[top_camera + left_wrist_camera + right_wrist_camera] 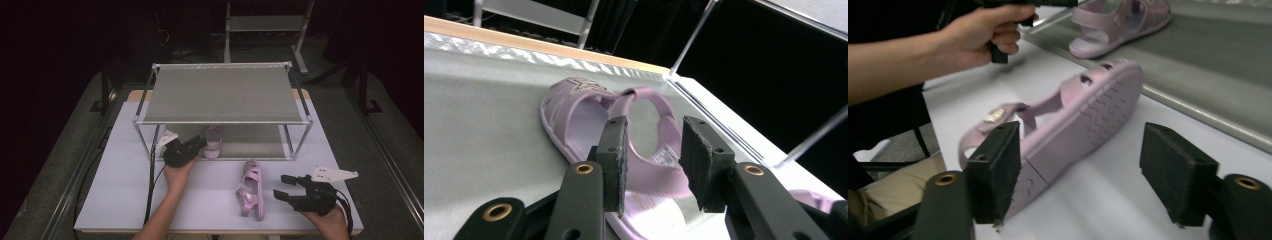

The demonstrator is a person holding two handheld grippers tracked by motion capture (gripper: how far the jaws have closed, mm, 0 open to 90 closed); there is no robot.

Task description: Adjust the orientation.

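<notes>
Counter [125, 190] of pale grey board carries everything, and on its far half stands the two-level metal shoe rack with grey fabric shelves [220, 92], placed with its open front to the person so both hands can reach in. On the lower shelf [484, 130] lies the first pink plastic sandal [213, 141], flat on its sole at the left part of the shelf, which leaves room at its right side for a partner. The left claw [200, 142] is just at this sandal's heel; in the left gripper view its jaws stand a little apart on both sides of the heel strap [646, 97] and, as far as I can judge from this close angle, they do not press it, so the sandal looks already put down. The second pink plastic sandal [251, 190] lies on its side on the counter in front of the rack, sole toward the right claw [286, 187]. This claw is wide open and holds nothing; it is aimed at the sandal, probably to take it next.
</notes>
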